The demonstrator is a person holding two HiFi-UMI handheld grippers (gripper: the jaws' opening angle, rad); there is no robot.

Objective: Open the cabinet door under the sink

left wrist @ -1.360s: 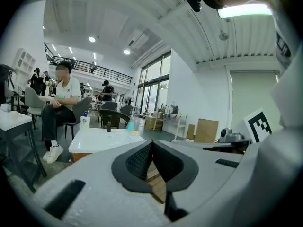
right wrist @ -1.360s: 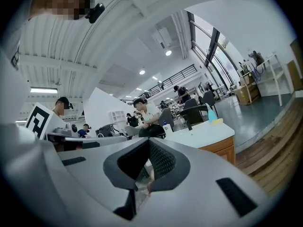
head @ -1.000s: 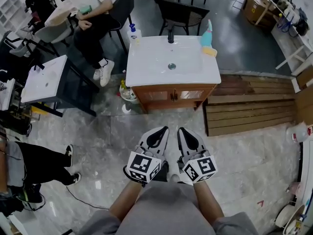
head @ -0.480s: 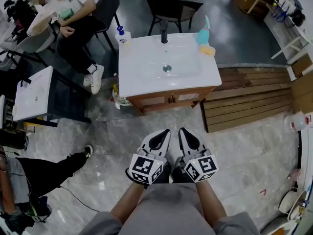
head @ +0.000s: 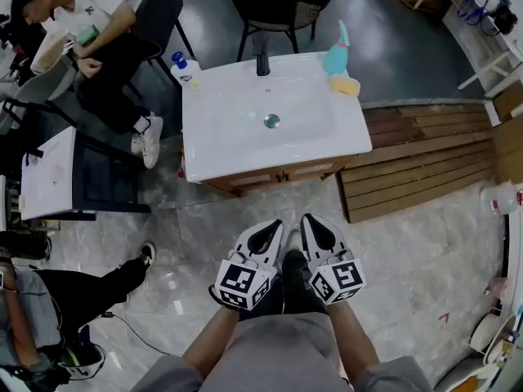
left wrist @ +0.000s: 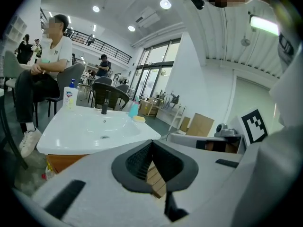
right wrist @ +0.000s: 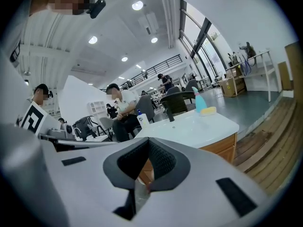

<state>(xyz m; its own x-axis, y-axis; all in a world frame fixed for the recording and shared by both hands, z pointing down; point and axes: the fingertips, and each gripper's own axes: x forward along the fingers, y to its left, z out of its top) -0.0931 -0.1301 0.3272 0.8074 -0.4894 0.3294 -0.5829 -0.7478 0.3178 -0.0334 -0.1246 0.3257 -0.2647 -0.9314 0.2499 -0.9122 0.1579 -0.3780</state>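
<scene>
The white sink (head: 270, 121) stands ahead of me on a wooden cabinet (head: 278, 174), of which only a thin strip of the front shows under the basin's edge; its doors look closed. Both grippers are held side by side near my body, well short of the cabinet. My left gripper (head: 265, 233) and right gripper (head: 315, 229) are both shut with nothing in them. In the left gripper view the left gripper (left wrist: 151, 143) points past the sink (left wrist: 90, 126) and the cabinet (left wrist: 64, 161). From the right gripper view, the right gripper (right wrist: 148, 141) faces the cabinet (right wrist: 220, 145).
A black faucet (head: 262, 62), soap bottle (head: 186, 69), teal bottle (head: 335, 55) and yellow sponge (head: 346, 86) stand on the sink. A wooden pallet (head: 417, 162) lies to its right, a second sink (head: 49, 174) to its left. A seated person (head: 90, 23) and a chair (head: 274, 11) are behind it.
The sink and cabinet have come nearer and shifted left in the head view as I moved forward. Both grippers stay shut and together in front of me.
</scene>
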